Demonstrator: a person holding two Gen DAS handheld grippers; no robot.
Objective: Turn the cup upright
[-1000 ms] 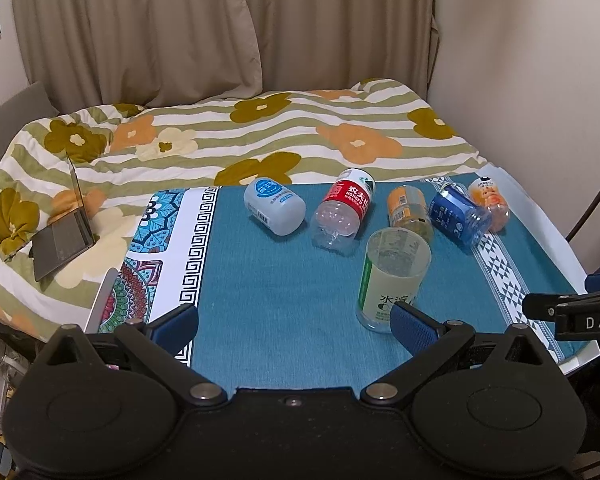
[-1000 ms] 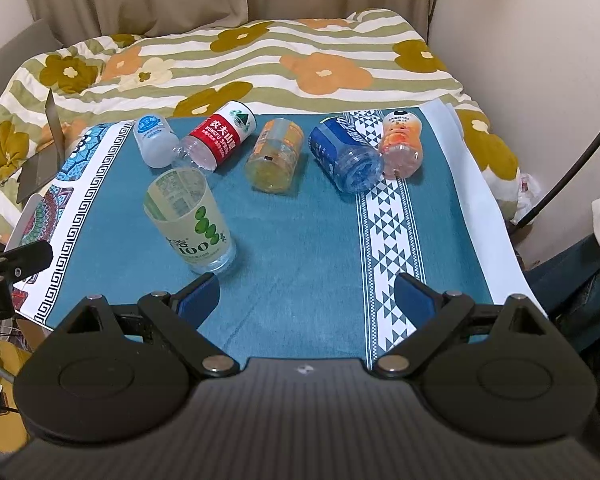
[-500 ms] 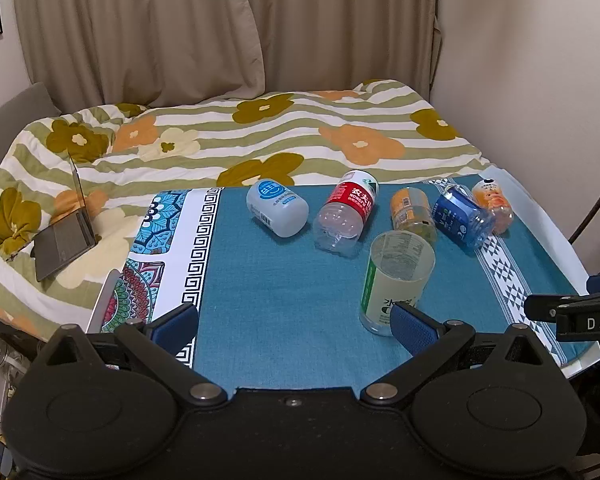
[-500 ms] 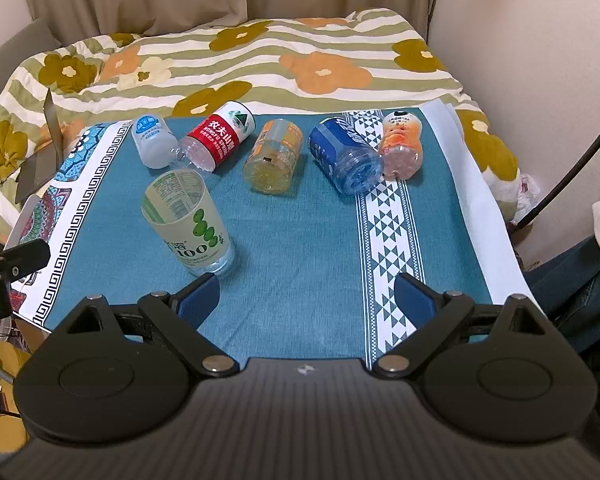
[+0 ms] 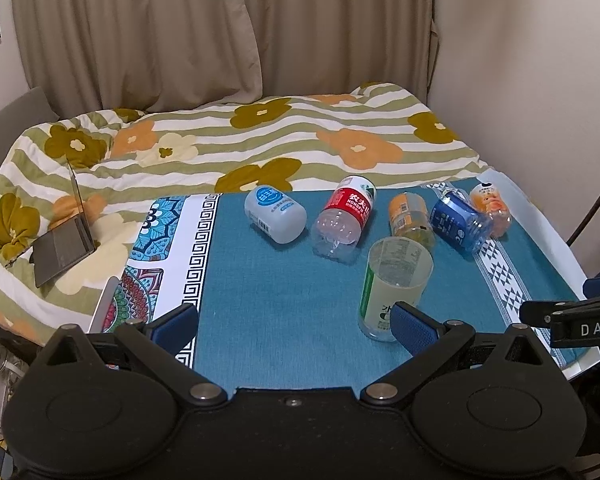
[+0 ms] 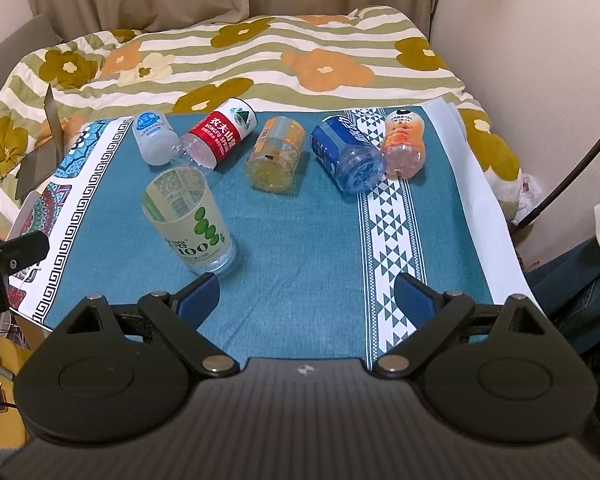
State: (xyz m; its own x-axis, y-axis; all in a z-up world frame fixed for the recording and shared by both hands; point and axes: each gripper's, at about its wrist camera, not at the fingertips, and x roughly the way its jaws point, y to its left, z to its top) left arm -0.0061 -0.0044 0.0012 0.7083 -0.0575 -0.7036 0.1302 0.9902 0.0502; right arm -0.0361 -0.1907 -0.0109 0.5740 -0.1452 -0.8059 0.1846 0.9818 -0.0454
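A translucent cup with a green label (image 5: pixel 392 284) stands upright on the teal cloth, mouth up; it also shows in the right wrist view (image 6: pixel 188 220). My left gripper (image 5: pixel 294 320) is open and empty, its right fingertip (image 5: pixel 414 326) just in front of the cup's base. My right gripper (image 6: pixel 308 300) is open and empty, its left fingertip (image 6: pixel 198 300) just in front of the cup. Neither touches it.
Five cut bottle cups lie on their sides in a row behind: white (image 6: pixel 152 140), red-labelled (image 6: pixel 220 136), orange-yellow (image 6: pixel 276 154), blue (image 6: pixel 346 154), orange (image 6: pixel 404 144). The flowered bed (image 5: pixel 260 148) lies beyond. A laptop (image 5: pixel 64 240) sits at left.
Both grippers have drawn back and risen a little. The cup stands unmoved.
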